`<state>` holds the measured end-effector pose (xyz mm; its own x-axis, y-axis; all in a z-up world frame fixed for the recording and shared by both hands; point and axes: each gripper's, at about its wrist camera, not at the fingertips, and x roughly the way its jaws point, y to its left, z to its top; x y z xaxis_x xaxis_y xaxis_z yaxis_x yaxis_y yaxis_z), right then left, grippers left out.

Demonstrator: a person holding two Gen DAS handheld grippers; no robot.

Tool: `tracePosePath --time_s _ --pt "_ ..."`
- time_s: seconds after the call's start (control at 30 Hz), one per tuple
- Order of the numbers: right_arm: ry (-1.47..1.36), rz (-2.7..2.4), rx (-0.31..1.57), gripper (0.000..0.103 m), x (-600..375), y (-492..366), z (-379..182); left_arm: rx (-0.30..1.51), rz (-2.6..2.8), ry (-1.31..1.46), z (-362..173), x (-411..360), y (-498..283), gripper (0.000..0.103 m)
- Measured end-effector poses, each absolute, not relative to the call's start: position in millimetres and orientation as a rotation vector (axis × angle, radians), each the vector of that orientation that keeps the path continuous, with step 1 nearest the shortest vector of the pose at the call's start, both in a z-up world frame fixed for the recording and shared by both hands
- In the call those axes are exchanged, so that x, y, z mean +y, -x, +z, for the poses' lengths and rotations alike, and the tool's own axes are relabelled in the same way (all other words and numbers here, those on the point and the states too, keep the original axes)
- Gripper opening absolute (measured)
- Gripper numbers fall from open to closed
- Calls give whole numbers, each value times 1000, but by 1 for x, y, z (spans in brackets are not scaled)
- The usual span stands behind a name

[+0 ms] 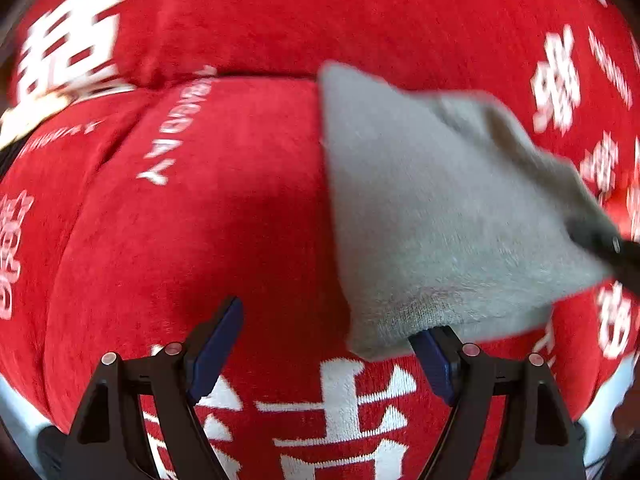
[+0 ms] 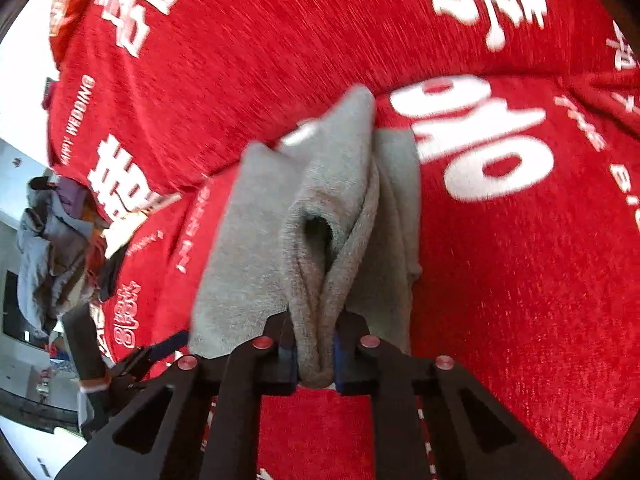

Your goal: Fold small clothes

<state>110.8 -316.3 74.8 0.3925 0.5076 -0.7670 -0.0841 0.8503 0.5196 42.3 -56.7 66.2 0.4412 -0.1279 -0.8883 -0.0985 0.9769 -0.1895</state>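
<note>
Grey cloth [image 2: 256,240] is pinched in the right tool [image 2: 316,354]; left tool [image 1: 328,344] gapes wide, empty.

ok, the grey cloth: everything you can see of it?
The grey cloth is small, soft and fleecy-looking, plain grey, already doubled into layers with a rolled fold at one edge. It lies on the red printed blanket. The right gripper pinches that bunched edge shut; the left gripper is open at its near edge.

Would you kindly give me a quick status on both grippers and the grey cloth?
Right gripper shut on grey cloth, edge bunched. Left gripper open, one finger under cloth corner. Cloth lies on red blanket; nothing in the way.
</note>
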Motion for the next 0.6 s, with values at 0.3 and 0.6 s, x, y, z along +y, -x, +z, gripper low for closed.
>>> tracePosePath --time_s 0.3,0.6 --pt "-485 321 1194 12 -325 -91 22 1186 8 281 43 -44 -30 82" --pt "-569 360 1128 40 -369 -85 41 1126 -91 223 88 -38 -16 82"
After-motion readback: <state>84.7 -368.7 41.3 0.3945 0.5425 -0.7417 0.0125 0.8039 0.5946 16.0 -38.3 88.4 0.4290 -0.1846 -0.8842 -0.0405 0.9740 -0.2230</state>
